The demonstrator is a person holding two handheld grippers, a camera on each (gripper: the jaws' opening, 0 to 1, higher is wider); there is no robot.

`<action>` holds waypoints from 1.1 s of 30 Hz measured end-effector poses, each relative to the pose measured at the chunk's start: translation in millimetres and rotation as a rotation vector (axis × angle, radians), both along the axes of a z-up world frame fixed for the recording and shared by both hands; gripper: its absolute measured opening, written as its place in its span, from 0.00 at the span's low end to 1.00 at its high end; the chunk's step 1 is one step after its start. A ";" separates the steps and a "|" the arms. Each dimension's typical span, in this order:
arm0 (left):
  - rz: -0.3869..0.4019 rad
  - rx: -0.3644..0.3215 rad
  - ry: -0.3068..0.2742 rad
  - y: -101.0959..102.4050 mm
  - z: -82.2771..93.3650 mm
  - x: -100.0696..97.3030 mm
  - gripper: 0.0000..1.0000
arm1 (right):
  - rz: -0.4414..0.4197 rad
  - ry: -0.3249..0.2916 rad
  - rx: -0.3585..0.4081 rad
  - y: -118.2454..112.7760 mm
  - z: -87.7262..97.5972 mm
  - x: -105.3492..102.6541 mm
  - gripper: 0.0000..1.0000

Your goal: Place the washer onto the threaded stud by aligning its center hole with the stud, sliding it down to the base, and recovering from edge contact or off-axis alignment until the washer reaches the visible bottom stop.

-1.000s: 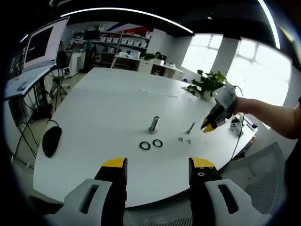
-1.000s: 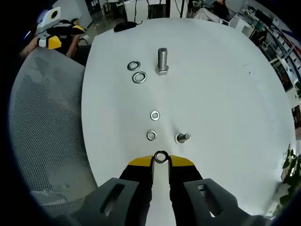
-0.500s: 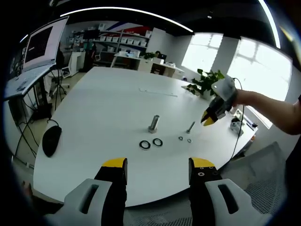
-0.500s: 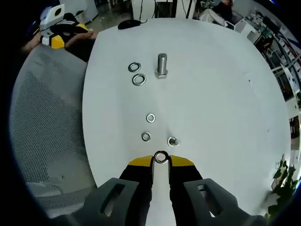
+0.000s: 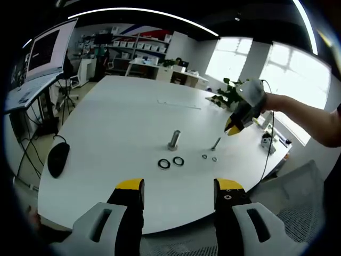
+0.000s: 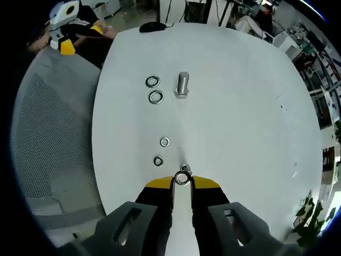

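My right gripper is shut on a small steel washer, held flat at its yellow tips. Just past the washer, the top of a small threaded stud peeks out, standing on the white table. In the left gripper view the right gripper hangs in the air above and slightly right of that small stud, carried by a person's hand. Two more small washers lie near the stud. My left gripper is open with nothing between its jaws, near the table's front edge.
A bigger bolt stands upright farther on, with two large washers beside it. A black mouse lies at the table's left edge. A mesh chair sits off the table. A potted plant stands at the far side.
The right gripper has carried the washer up and forward until it sits over the small stud. In the left gripper view it rose and shifted left. The left gripper has not moved.
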State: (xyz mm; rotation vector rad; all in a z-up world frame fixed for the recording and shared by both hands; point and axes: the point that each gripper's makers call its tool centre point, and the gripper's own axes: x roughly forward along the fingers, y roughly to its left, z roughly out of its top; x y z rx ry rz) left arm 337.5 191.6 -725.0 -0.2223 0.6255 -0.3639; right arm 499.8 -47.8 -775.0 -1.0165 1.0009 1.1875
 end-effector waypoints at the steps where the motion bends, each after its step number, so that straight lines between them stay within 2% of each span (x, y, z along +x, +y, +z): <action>1: 0.000 0.000 0.000 0.0 0.0 0.0 0.51 | 0.008 -0.001 -0.007 0.0 -0.5 0.6 0.14; 12: 0.003 0.001 0.002 0.8 -0.3 0.2 0.51 | 0.068 -0.021 -0.080 -1.5 -15.9 7.9 0.14; 33: 0.003 0.006 0.006 1.1 -1.0 -0.1 0.51 | 0.068 0.007 -0.110 -4.6 -32.2 11.2 0.14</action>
